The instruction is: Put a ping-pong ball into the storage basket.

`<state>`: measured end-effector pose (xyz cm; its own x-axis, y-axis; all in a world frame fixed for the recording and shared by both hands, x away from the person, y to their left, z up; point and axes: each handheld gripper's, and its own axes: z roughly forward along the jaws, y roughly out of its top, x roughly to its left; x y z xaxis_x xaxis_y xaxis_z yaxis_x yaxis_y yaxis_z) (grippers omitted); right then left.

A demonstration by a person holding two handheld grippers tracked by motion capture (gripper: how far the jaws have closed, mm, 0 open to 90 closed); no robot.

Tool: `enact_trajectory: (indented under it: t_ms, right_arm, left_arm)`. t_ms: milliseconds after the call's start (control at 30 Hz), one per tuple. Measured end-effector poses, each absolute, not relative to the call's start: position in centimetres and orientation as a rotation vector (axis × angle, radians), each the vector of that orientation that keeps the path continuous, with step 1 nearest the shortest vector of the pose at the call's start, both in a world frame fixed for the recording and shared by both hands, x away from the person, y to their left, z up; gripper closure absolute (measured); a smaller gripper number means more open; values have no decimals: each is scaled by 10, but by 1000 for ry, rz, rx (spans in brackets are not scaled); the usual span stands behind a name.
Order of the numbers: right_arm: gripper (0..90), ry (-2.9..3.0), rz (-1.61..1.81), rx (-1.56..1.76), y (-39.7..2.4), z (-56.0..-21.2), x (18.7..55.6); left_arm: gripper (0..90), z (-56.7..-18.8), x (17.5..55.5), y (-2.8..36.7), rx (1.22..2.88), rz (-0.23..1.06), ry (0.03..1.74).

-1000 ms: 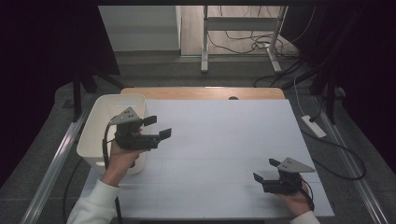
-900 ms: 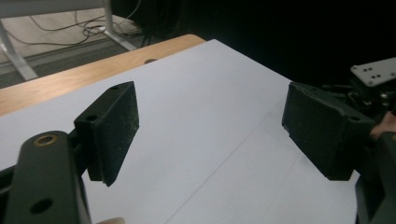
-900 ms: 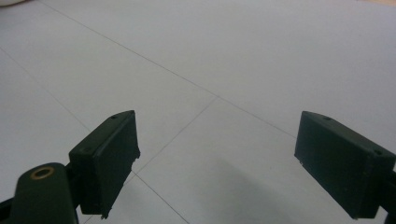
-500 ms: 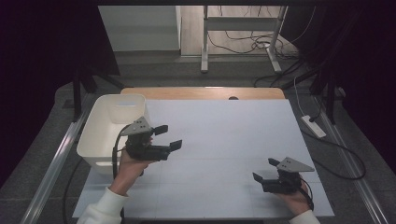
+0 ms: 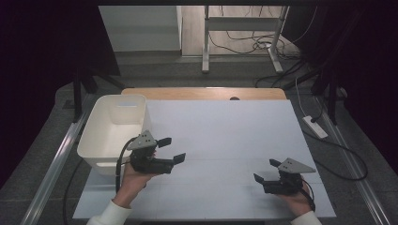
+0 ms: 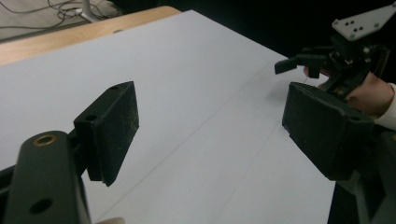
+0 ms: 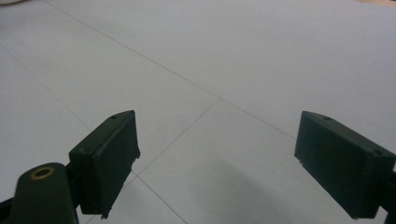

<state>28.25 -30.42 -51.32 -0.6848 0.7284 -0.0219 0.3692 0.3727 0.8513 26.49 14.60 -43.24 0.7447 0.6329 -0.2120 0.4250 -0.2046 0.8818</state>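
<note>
Left gripper (image 5: 170, 150): fingers (image 6: 112, 128) spread, nothing between them; it has come away from over the white bin (image 5: 101, 150) at 9 o'clock, down toward the counter (image 5: 225, 131) centre. Right gripper (image 5: 265, 170): fingers spread and empty, unmoved at 4 o'clock. Judgement: drop-off is over; left is resetting.

Your surface (image 5: 225, 136) carries a bin (image 5: 114, 132) at its nine o'clock edge — the bin overhangs that side a little. Your left gripper (image 5: 170, 150) sits just beside the bin, toward four o'clock from it, fingers aimed at three o'clock. Your right gripper (image 5: 266, 170) is well apart at the surface's five o'clock corner — facing back toward nine o'clock. A power strip (image 5: 315, 126) lies on the floor off the three o'clock side.
</note>
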Motion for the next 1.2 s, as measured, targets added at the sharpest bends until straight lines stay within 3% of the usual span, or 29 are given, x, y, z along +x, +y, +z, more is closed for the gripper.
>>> enact_trajectory:
  t_ms: [767, 1200]
  right_arm:
    - [134, 2247, 1231, 950, -303, -514, 282]
    - [133, 2259, 1240, 922, -302, -513, 281]
  left_arm:
    - [204, -498, 240, 158, 1887, 215, 873]
    - [205, -521, 234, 173, 1899, 268, 920]
